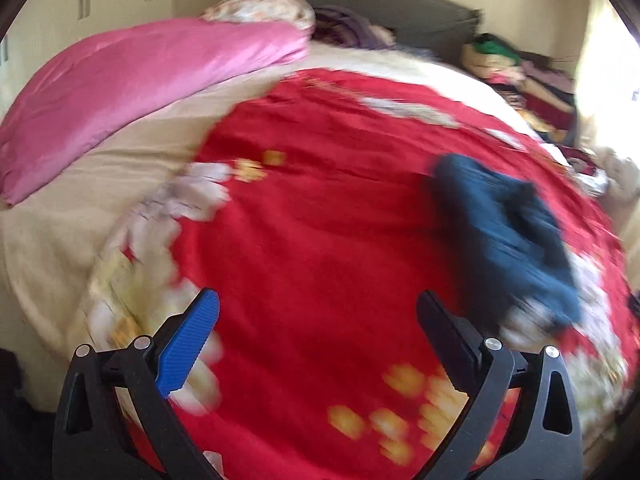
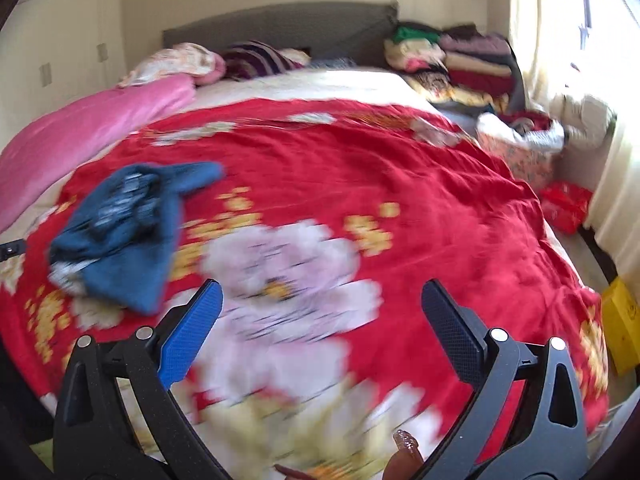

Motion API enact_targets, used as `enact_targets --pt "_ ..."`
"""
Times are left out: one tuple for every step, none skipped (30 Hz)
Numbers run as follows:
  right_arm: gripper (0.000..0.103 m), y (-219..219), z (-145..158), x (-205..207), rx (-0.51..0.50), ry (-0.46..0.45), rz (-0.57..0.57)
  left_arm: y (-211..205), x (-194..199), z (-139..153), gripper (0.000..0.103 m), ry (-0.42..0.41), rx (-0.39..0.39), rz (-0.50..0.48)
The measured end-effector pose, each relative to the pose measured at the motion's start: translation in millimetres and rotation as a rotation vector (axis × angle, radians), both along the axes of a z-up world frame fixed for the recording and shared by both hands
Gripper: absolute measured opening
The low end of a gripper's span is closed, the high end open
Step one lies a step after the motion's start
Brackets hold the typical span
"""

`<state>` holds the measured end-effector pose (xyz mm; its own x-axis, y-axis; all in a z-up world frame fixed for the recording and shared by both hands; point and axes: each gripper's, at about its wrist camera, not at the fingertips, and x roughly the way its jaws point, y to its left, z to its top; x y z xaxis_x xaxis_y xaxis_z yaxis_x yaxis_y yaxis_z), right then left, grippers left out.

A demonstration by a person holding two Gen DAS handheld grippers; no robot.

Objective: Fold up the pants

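Dark blue pants lie bunched in a heap on the red flowered bedspread. In the left wrist view they are to the right, beyond my left gripper, which is open and empty above the spread. In the right wrist view the pants lie to the left of my right gripper, which is open and empty over a large pale flower print. Both views are motion-blurred.
A pink quilt lies along the bed's left side. Pillows and a grey headboard are at the far end. Stacked folded clothes sit at the far right. A yellow box stands right of the bed.
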<state>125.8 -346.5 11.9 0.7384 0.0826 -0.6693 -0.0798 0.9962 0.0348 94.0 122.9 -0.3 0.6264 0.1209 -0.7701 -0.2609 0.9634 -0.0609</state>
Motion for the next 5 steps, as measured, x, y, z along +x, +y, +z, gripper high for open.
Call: enact_targets --pt "0.094 -12.2 -1.7 10.1 -0.002 0.011 -0.029 18.7 15.6 -4.1 0.099 0.023 0.025 0.039" --pt "0.094 -30.4 -4.2 27.2 -0.016 0.025 -0.065 31.0 27.3 -6.6 0.099 0.04 0.045 0.069" --pt "0.094 -44.4 -6.2 40.5 -0.041 0.031 -0.096 45.1 41.9 -11.1 0.099 0.062 0.06 0.088" --pt "0.094 -58.5 -8.4 54.3 -0.065 0.035 -0.128 55.9 53.5 -14.2 0.099 0.078 0.073 0.109" --pt "0.094 -76.6 -12.3 72.3 -0.085 0.05 -0.161 73.1 71.7 -19.6 0.099 0.096 0.082 0.148"
